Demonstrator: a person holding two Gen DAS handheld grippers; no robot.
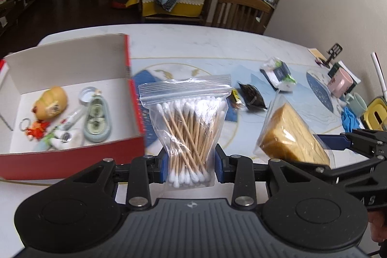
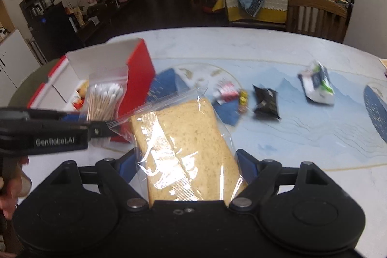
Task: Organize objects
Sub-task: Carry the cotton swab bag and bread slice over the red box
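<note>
My left gripper [image 1: 191,166] is shut on a clear zip bag of cotton swabs [image 1: 187,122] and holds it upright above the table, just right of the red box [image 1: 72,156]. The swab bag also shows in the right wrist view [image 2: 104,100], beside the box [image 2: 140,69]. My right gripper [image 2: 186,168] is shut on a bagged slice of bread [image 2: 183,149], which also shows at the right of the left wrist view [image 1: 292,134]. The box holds a yellow plush toy [image 1: 50,102], a keychain, a tube and a blue case.
On the blue mat lie a black packet [image 2: 266,102], a white and green packet [image 2: 318,85], and a small red and yellow wrapper [image 2: 229,93]. Pink and green mugs [image 1: 338,82] stand at the far right. A wooden chair [image 1: 241,12] stands behind the table.
</note>
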